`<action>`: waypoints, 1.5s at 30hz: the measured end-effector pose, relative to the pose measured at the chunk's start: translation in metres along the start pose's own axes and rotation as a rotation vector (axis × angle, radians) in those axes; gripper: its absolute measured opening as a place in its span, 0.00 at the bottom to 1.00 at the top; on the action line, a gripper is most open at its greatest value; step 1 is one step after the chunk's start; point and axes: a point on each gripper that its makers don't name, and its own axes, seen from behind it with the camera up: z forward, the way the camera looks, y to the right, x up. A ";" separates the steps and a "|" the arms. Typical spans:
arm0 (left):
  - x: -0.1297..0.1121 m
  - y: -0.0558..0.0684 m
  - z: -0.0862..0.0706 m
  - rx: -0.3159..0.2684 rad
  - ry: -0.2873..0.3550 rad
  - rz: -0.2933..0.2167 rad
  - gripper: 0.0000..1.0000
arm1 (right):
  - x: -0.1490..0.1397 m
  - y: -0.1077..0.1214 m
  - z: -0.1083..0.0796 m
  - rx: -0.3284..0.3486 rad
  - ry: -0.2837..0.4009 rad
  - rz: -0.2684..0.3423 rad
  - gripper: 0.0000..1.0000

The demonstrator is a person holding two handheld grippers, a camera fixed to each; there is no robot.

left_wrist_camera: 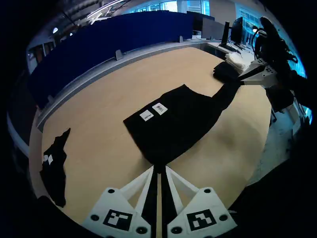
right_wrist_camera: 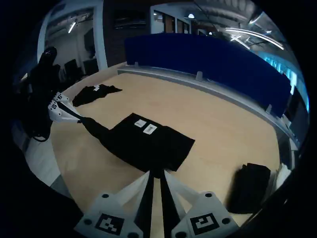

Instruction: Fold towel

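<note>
Two grippers, one towel; entries in descending size.

1. Wooden table (left_wrist_camera: 99, 119): lies under everything and runs ahead of both your grippers to a blue partition (left_wrist_camera: 103, 43) at the far edge.
2. Towel (left_wrist_camera: 178, 123): black, mostly flat on the table, straight ahead of your left gripper's fingertips. Its long axis runs from that gripper away and to the right. It ends in a corner drawn into a taut tail at your other gripper.
3. Loose black cloth (left_wrist_camera: 55, 170): left of your left gripper, well apart from the towel.
4. Folded dark pile (right_wrist_camera: 249, 192): low and to the right of your right gripper, apart from the towel.
5. Left gripper (left_wrist_camera: 160, 170): fingers pinched together on the towel's near corner, with fabric between them.
6. Right gripper (right_wrist_camera: 158, 172): clamped in the same way on the towel's edge at its own end.
7. White labels (left_wrist_camera: 153, 112): a pair on the towel's upper face, just beyond your left fingertips.

Note: neither hand is the nearer one, since you hold one end in each. The fold probably depends on carrying one end along that axis to meet the other.
</note>
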 end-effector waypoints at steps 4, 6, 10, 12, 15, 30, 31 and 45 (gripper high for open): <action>0.000 -0.001 0.002 0.002 -0.002 0.002 0.06 | -0.001 0.001 0.001 -0.001 -0.007 -0.008 0.11; 0.002 -0.001 0.005 0.004 -0.002 0.005 0.06 | 0.000 0.002 0.002 -0.002 -0.009 -0.011 0.11; 0.005 -0.004 0.012 0.008 -0.002 0.011 0.06 | 0.001 0.007 0.007 -0.008 -0.012 -0.018 0.11; 0.008 -0.006 0.016 0.010 -0.002 0.015 0.06 | 0.003 0.010 0.010 -0.012 -0.014 -0.020 0.11; 0.012 -0.011 0.023 0.013 -0.005 0.024 0.06 | 0.005 0.017 0.017 -0.016 -0.017 -0.023 0.11; 0.041 -0.048 0.085 0.042 -0.024 0.087 0.06 | 0.024 0.065 0.075 -0.049 -0.026 0.019 0.11; 0.043 -0.051 0.090 0.043 -0.025 0.091 0.06 | 0.024 0.068 0.080 -0.050 -0.028 0.024 0.11; 0.045 -0.069 0.139 0.022 -0.054 0.103 0.06 | 0.011 0.091 0.124 -0.054 -0.066 0.095 0.11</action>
